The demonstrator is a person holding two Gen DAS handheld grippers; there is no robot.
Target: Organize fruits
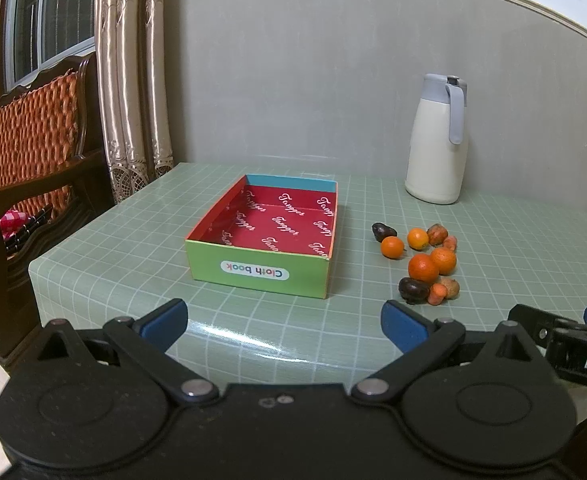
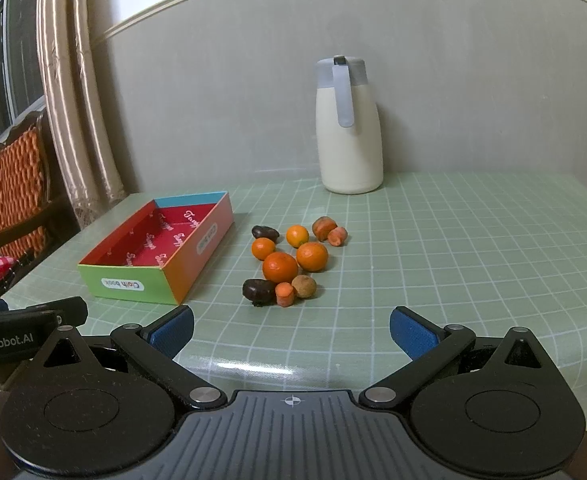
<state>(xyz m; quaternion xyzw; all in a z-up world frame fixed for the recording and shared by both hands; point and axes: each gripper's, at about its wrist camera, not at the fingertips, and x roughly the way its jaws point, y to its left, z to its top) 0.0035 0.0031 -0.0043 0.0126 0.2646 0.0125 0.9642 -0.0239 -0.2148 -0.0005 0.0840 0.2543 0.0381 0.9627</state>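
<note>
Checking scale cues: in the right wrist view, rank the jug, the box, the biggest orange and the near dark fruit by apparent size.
1. box
2. jug, close to the box; it stands farther away, so unsure
3. biggest orange
4. near dark fruit, slightly smaller

"Cloth book", "Tangges" on box

- Four oranges, bunched at the centre of the frame.
- Two dark purple fruits, one at each end of the bunch.
- Two small orange-red fruits.
- Two brownish round fruits.
- One box, centre left.
- One thermos jug, upper centre.
- One table.
</note>
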